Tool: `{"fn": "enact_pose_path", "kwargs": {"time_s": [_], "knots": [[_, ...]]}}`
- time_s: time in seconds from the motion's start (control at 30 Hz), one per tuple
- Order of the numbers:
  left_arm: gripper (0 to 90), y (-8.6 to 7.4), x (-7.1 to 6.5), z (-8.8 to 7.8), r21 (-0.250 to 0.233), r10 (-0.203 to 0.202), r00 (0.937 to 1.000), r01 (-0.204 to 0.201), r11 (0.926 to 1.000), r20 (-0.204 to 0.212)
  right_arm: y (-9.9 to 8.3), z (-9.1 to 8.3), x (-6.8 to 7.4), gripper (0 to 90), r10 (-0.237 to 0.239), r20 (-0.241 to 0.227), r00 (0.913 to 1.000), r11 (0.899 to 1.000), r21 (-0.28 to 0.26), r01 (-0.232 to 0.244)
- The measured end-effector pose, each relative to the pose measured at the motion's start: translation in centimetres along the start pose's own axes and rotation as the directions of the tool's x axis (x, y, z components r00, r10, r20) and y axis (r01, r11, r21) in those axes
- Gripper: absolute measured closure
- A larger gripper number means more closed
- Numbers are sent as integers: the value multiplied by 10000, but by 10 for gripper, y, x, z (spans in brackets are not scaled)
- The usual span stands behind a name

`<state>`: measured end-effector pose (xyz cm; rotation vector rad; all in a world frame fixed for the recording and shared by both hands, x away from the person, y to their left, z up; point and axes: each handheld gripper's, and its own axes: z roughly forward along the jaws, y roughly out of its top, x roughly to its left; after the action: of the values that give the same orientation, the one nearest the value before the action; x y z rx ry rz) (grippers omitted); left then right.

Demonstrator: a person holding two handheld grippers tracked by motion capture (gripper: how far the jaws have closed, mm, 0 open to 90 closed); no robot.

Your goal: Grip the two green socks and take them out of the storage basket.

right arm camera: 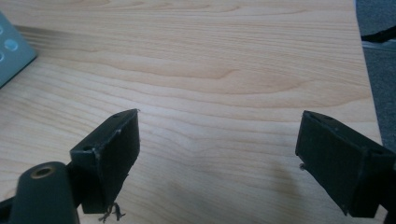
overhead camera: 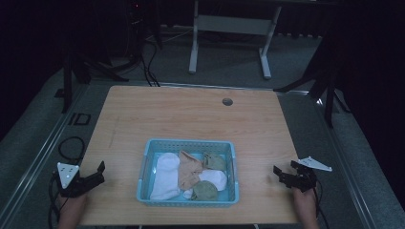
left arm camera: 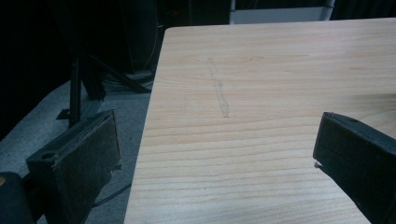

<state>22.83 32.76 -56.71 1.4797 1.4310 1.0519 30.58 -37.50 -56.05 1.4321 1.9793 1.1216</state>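
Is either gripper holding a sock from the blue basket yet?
No. In the high view the left gripper and right gripper hang open at the table's edges, apart from the blue basket with the socks.

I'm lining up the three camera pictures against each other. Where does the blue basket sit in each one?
High view: the blue basket sits at the table's near middle, between the two grippers, with socks in it.
Left gripper view: the basket is not in it.
Right gripper view: one corner of it pokes in at the upper left edge.
Shared landmark: the wooden table.
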Motion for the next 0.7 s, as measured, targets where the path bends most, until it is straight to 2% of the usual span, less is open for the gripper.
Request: {"fn": "enact_pose_path", "kwargs": {"time_s": [0.23,0.37,0.47,0.5,0.57,0.6,0.63,0.7], "knots": [[3,0,0,0,19,7,10000,-7,10000,39,1,2,1,135,-80,124,9999,9999,145,78],[3,0,0,0,26,0,10000,-1,10000,32,1,2,2,134,-295,-70,9995,9993,207,297],[3,0,0,0,15,-1,10000,1,10000,21,1,2,4,134,-403,-41,9992,9989,257,404],[3,0,0,0,18,4,10000,-4,10000,19,1,3,5,134,-611,-160,9980,9976,303,616],[3,0,0,0,16,7,10000,-7,10000,16,1,3,6,134,-635,-230,9977,9974,321,642],[3,0,0,0,21,5,10000,-5,10000,16,1,3,6,135,-752,-487,9960,9965,328,769],[3,0,0,0,34,5,10000,-5,10000,25,1,3,6,135,-752,-487,9960,9965,328,769],[3,0,0,0,37,1,10000,-1,10000,30,1,3,7,136,-875,-805,9929,9948,450,913]]}}
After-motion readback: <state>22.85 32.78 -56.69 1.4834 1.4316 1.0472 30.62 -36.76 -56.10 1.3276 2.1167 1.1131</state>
